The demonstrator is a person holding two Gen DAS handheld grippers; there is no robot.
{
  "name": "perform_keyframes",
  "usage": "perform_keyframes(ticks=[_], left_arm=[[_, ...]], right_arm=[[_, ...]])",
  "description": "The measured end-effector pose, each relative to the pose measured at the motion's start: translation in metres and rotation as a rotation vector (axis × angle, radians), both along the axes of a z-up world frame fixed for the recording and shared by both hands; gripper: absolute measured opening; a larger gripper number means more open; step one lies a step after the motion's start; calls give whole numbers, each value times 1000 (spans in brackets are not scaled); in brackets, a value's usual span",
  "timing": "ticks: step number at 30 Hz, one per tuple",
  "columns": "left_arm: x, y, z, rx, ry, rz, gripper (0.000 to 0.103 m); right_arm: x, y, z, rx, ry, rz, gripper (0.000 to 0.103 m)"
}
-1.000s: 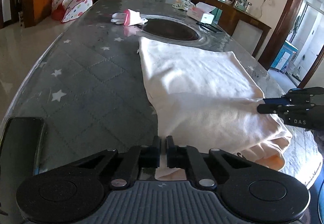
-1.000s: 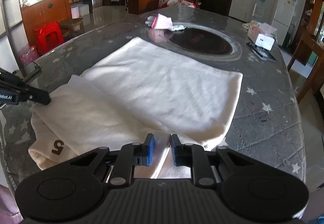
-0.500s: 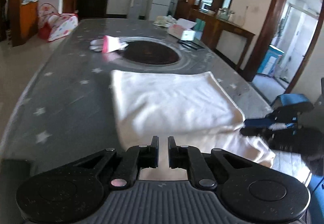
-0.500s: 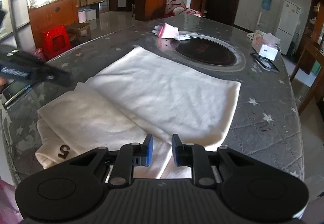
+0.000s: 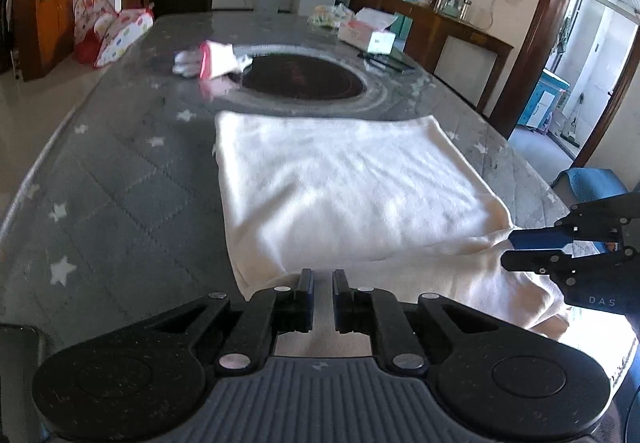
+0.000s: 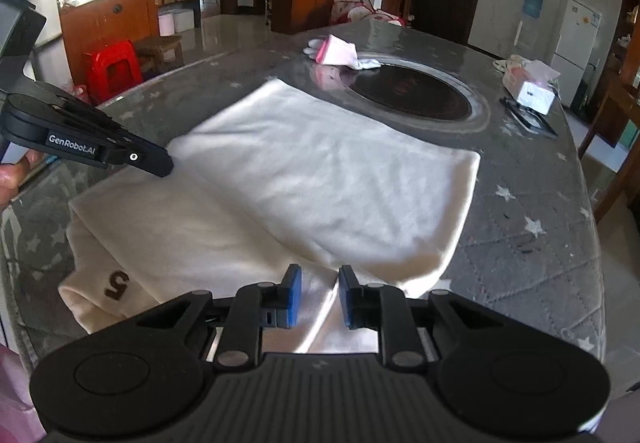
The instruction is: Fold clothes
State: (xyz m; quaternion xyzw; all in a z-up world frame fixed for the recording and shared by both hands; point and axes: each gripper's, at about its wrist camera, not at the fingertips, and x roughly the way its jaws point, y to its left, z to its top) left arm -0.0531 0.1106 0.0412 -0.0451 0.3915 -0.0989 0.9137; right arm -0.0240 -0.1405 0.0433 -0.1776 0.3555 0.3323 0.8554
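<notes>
Garment [image 5: 352,187], cream-coloured, lies folded flat on the grey star-patterned bench [image 5: 120,195], its near edge bunched. Left wrist view: left tongs [image 5: 323,289] show a narrow gap between the fingers, over the garment's near edge; whether cloth is gripped cannot be told. Right tongs [image 5: 510,249] enter from the right, touching the bunched fold.

Right wrist view: right tongs [image 6: 320,293] stand partly open above the near hem, gripping nothing. Left tongs [image 6: 166,163] reach the garment's left edge. A brown "5" [image 6: 116,285] marks the near-left fold.
</notes>
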Motion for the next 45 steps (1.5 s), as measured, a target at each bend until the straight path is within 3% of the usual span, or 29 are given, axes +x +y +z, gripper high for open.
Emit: perform_keyframes(ticks=[8,14,19,23,27,34,40,45], left_arm=[[-2,-4,-3,41,0,-10,12],[-20,-19,3,50,-11,-91,14],[-31,-32,-4,115,-10,-132,19],[-42,-29,5,130,-25,-143,32],[-60,-27,10,166,-52,-183,33],[-96,-41,1,331,-91,-332,33],[-111,-59,-12,393,-121,-427,37],[-115,-79,-21,465,-199,-489,37]], right_arm=[[-9,2,-1,-38,-5,42,20],[-29,3,5,-57,-6,123,20],[-37,5,-8,-99,2,143,21],[-41,0,-1,-105,-25,132,22],[-38,-7,-5,-119,-11,103,22],[-30,-4,10,-63,-55,79,22],[-15,6,-7,-103,-11,91,24],[-26,-1,6,-117,-37,115,25]])
